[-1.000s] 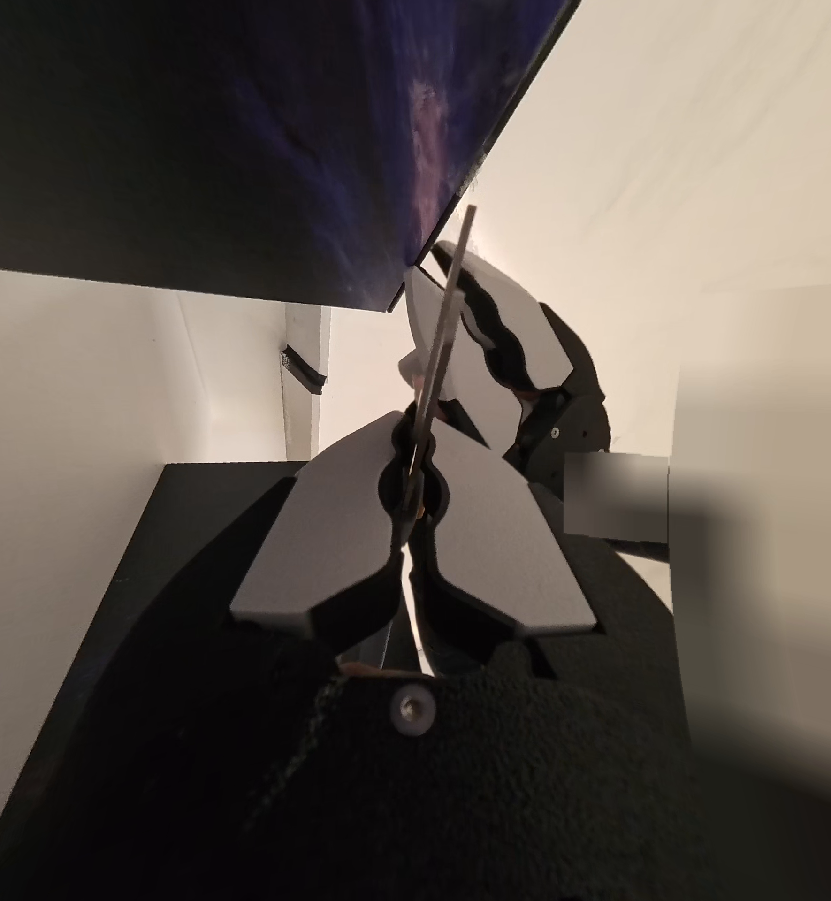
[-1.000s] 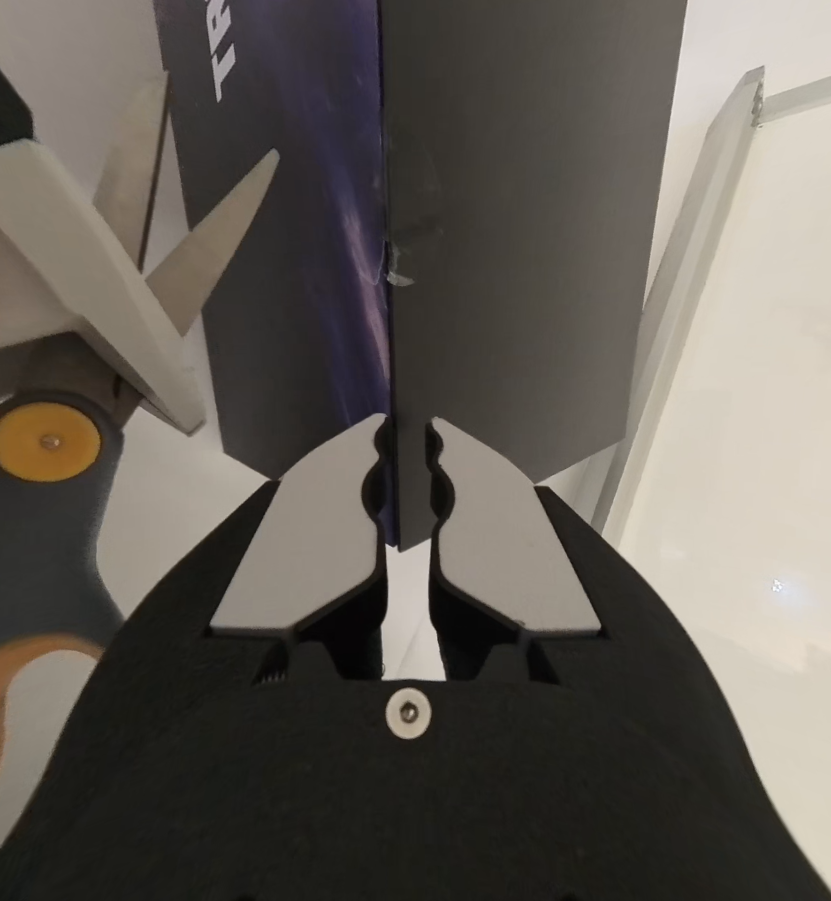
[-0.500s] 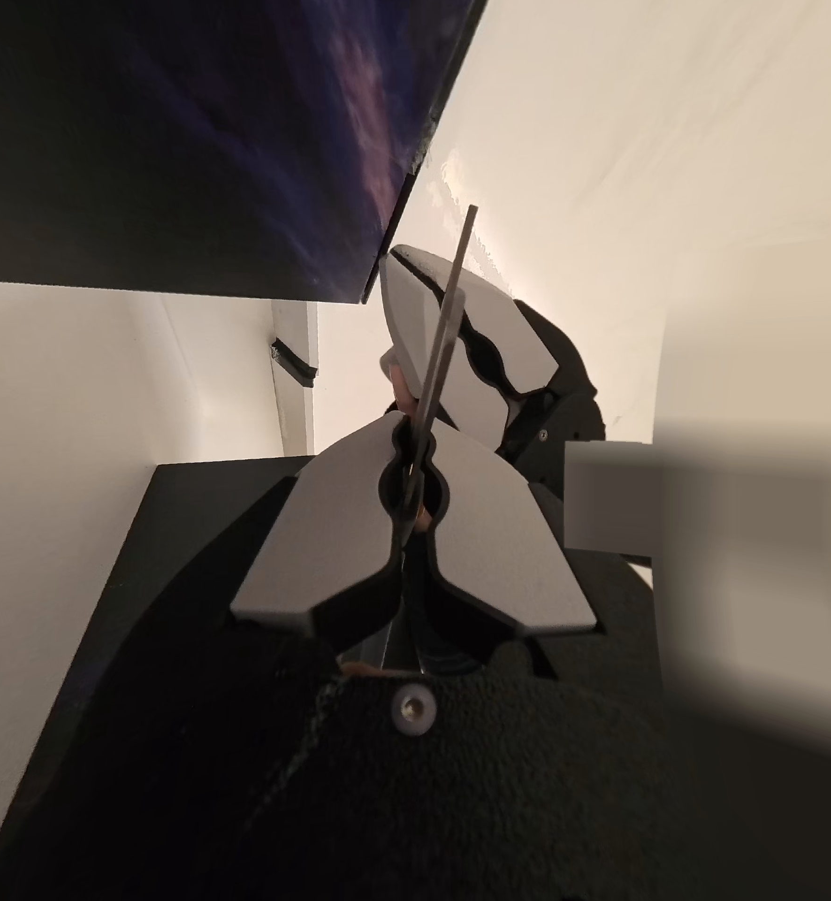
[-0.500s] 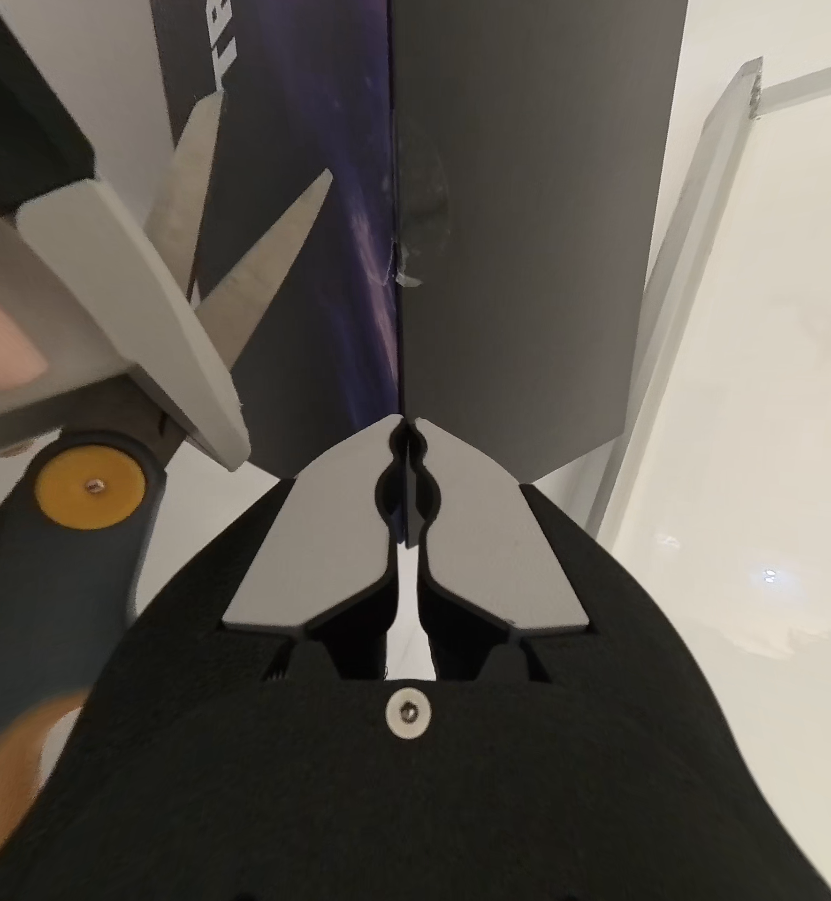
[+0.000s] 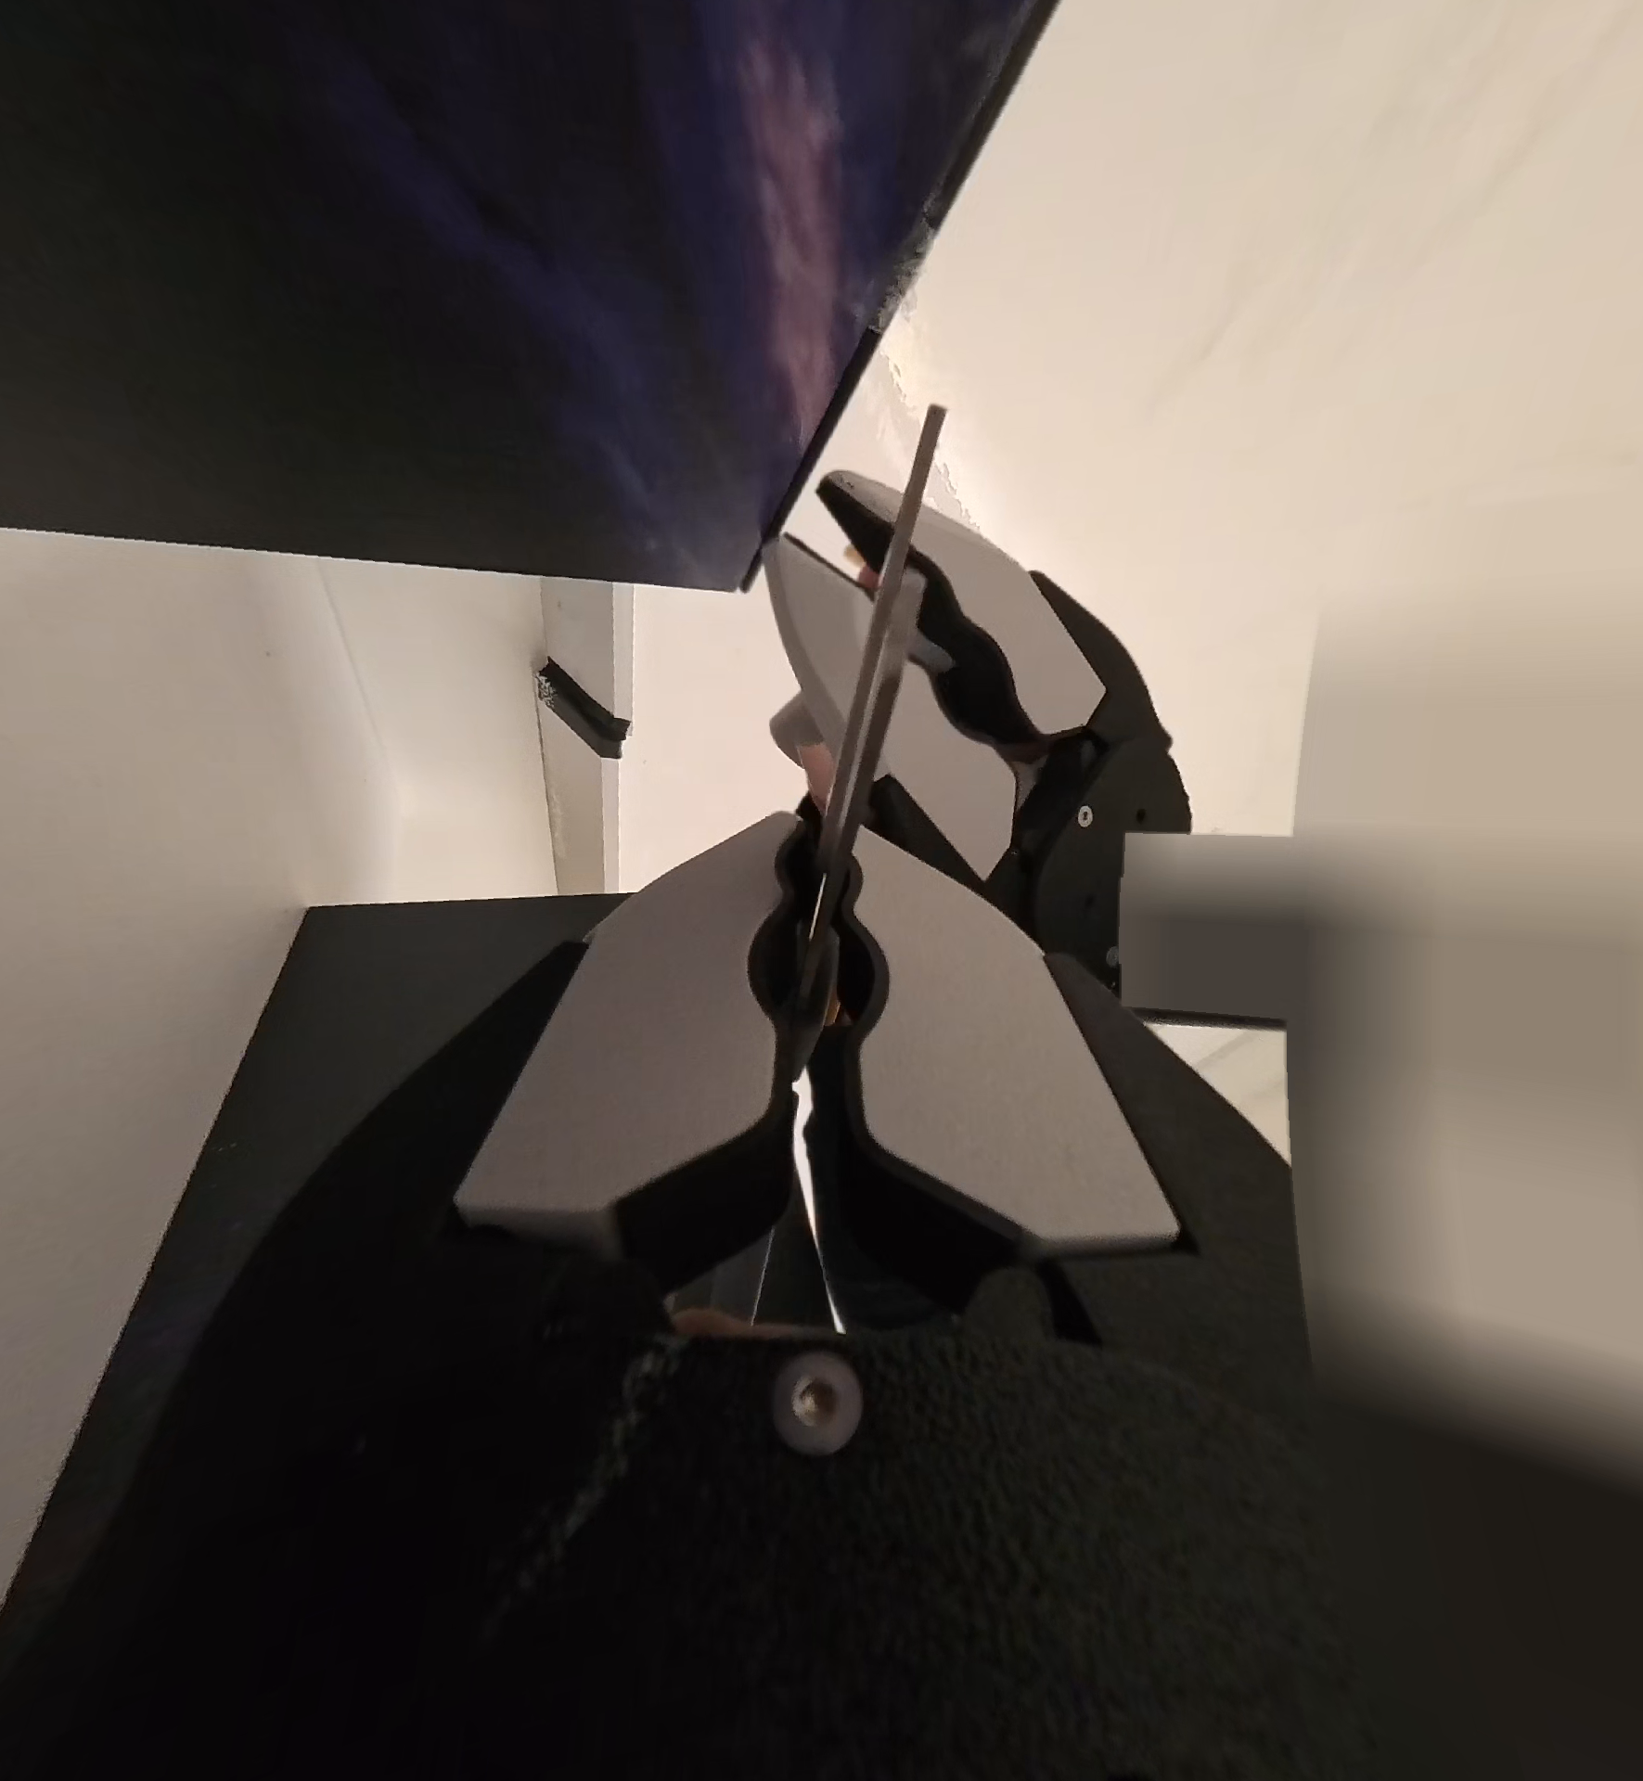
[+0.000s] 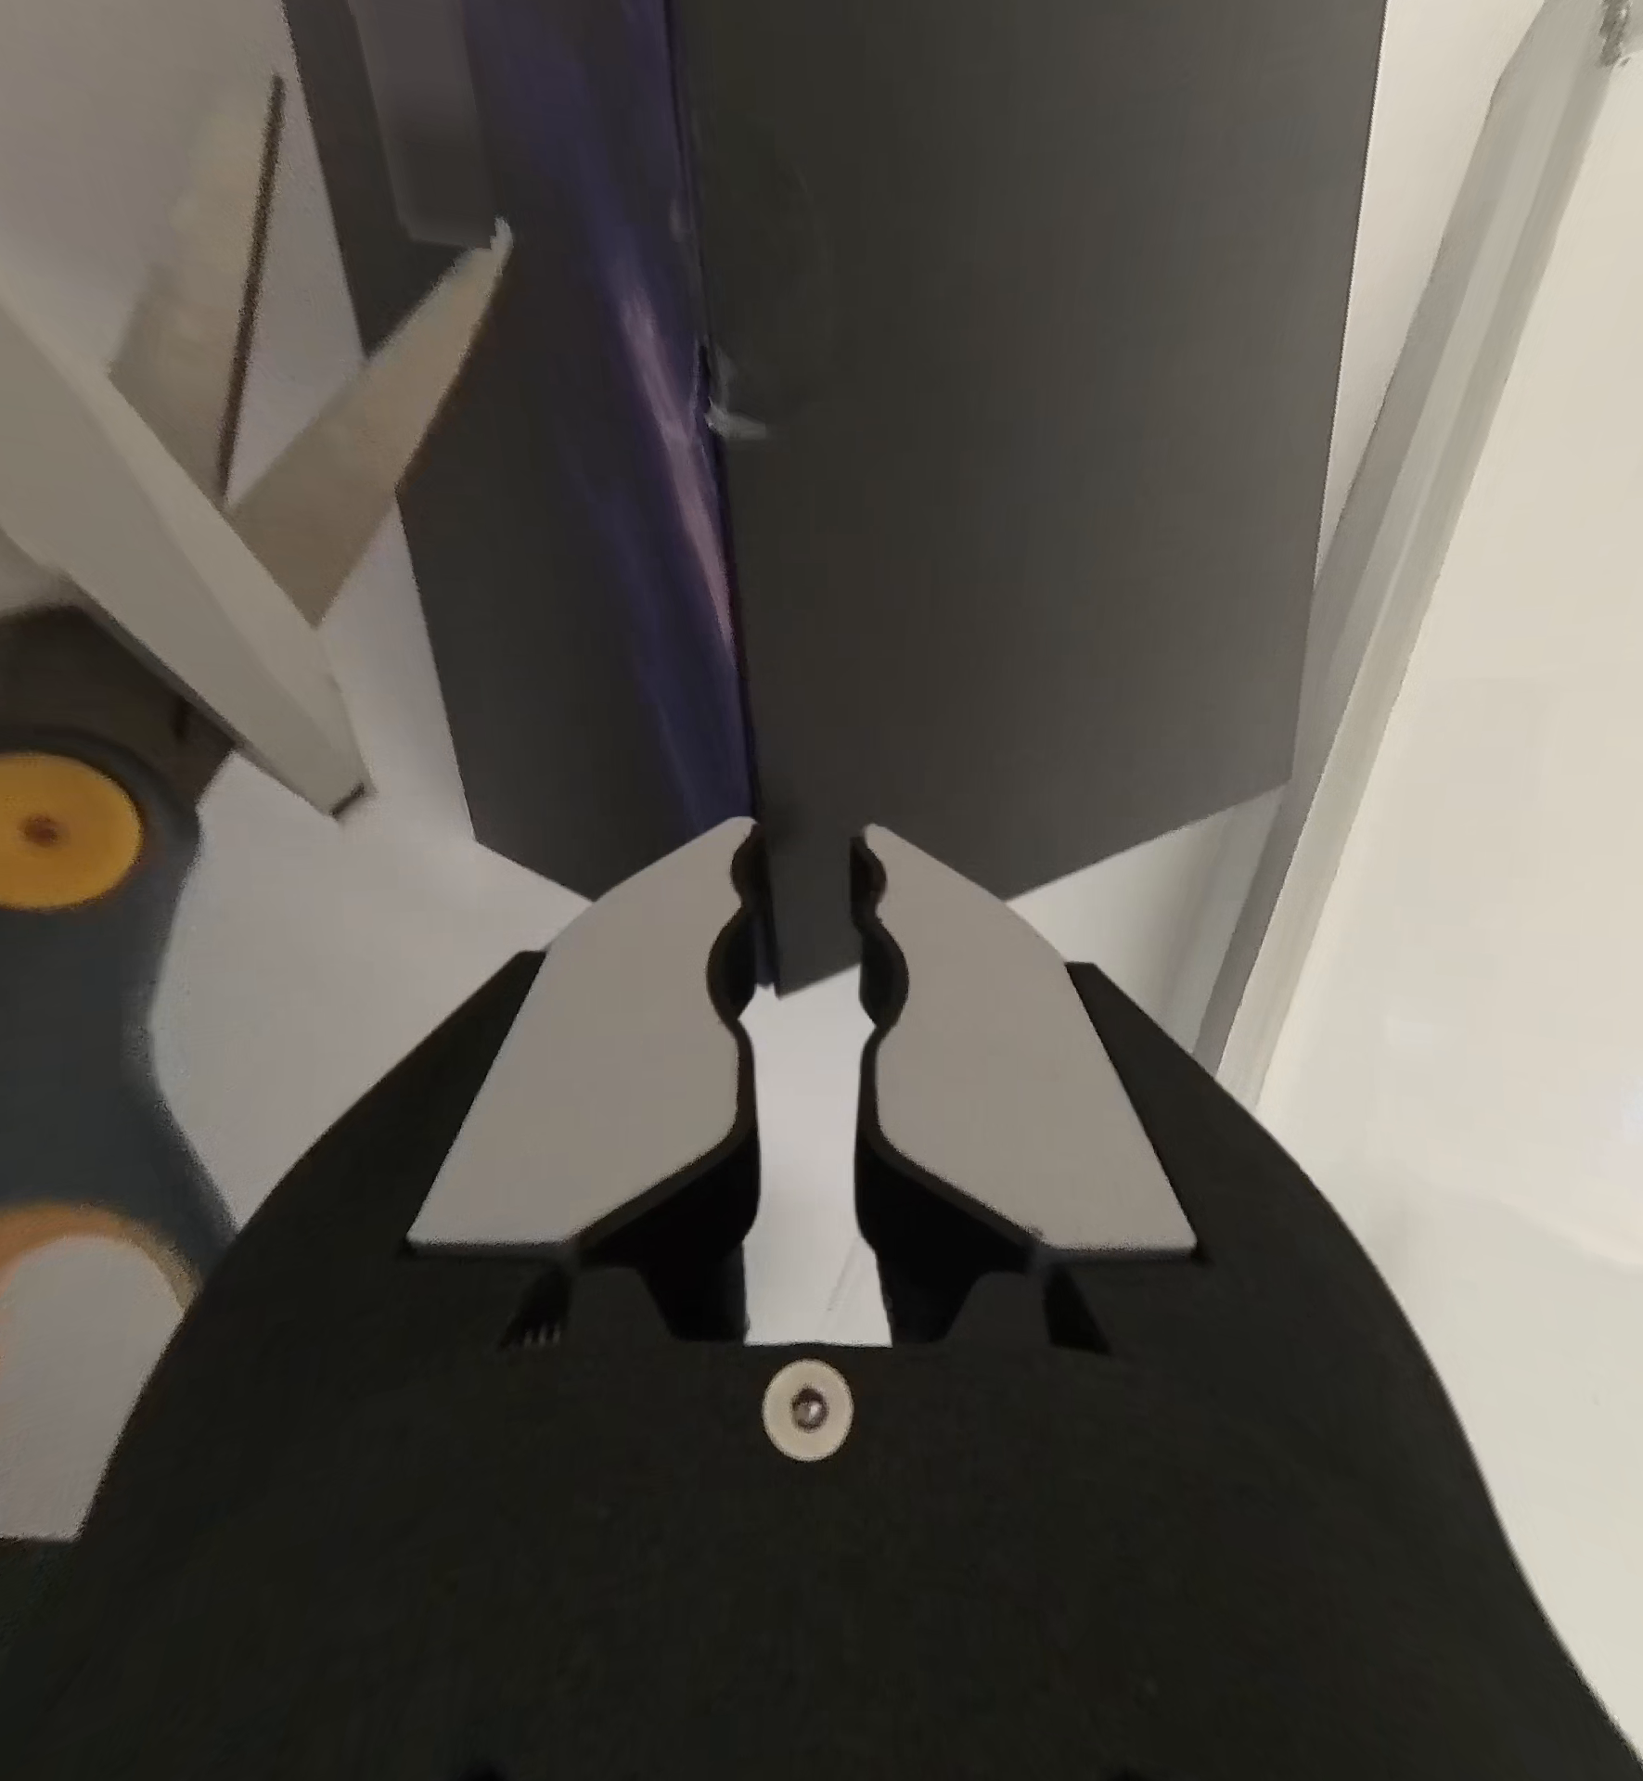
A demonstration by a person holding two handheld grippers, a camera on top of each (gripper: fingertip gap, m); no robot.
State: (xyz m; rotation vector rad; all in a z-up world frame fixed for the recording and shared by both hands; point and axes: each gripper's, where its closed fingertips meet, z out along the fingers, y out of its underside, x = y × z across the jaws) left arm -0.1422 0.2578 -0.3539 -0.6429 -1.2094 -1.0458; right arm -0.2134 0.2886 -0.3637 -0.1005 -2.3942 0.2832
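Left wrist view: the left gripper [image 5: 822, 901] has its fingers closed on the scissors [image 5: 880, 617], blades edge-on just beside the dark purple-printed card [image 5: 432, 289], with the right gripper [image 5: 904, 626] close behind. Right wrist view: the right gripper [image 6: 803, 882] stands parted around the card's [image 6: 991, 434] lower corner, not pinching it, and only here do the scissors [image 6: 335, 482] show open blades at the card's left edge, yellow pivot [image 6: 36, 829] below; no finished cut shows.

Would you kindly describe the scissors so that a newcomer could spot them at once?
In the right wrist view, look left of the dark box. The scissors show there, clamped in the left gripper: parted steel blades, grey handle, and uniquely a yellow pivot disc.
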